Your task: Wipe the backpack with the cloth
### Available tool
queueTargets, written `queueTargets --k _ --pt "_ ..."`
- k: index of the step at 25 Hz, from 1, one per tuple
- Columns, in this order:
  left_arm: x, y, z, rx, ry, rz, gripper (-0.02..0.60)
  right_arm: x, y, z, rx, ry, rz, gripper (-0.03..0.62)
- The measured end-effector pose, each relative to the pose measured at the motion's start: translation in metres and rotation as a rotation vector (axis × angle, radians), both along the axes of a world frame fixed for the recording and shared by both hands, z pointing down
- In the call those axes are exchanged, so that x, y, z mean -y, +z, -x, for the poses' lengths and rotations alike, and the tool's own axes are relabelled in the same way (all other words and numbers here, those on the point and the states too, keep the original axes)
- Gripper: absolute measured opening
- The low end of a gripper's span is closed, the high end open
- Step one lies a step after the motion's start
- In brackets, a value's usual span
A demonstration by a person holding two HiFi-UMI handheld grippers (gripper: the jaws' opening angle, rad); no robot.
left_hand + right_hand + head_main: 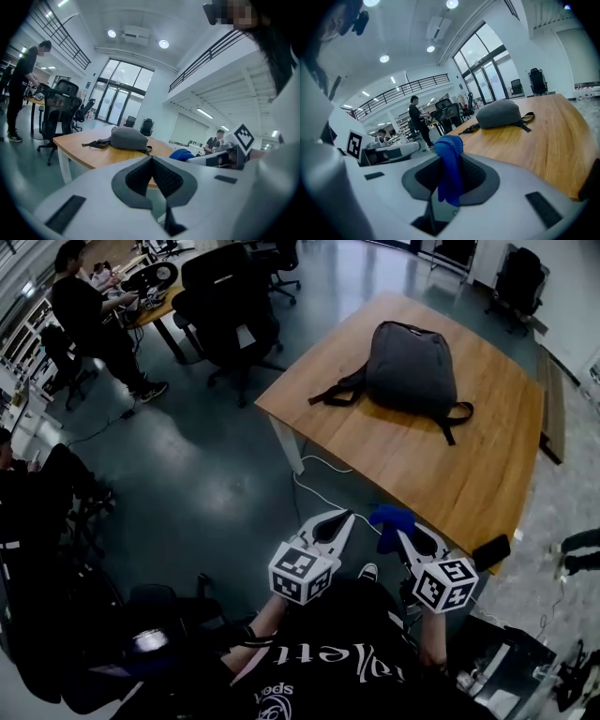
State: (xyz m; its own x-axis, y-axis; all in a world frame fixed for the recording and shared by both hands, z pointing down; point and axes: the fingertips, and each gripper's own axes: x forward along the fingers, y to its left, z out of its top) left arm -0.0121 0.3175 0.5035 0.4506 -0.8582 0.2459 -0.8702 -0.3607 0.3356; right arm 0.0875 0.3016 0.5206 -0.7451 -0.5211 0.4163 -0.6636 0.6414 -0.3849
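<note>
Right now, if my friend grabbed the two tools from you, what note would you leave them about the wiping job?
Left tool: jaws together, nothing in them.
Right tool: jaws shut on the small blue cloth, bunched between them.
The dark grey fabric backpack lies flat on the light wooden table, straps spread out, well ahead of both tools.
Done: the cloth is in the right tool.
Left: carry the cloth over to the backpack and wipe it. Neither tool touches it yet.
</note>
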Motion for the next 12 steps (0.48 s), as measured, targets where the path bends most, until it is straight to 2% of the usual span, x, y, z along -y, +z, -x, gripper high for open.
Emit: queueTargets --k 12 --pt "-0.0038 0.0017 0.0042 -0.015 0.029 -0.006 -0.002 -0.0079 0.0050 0.0097 -0.025 0.006 0.005 0.086"
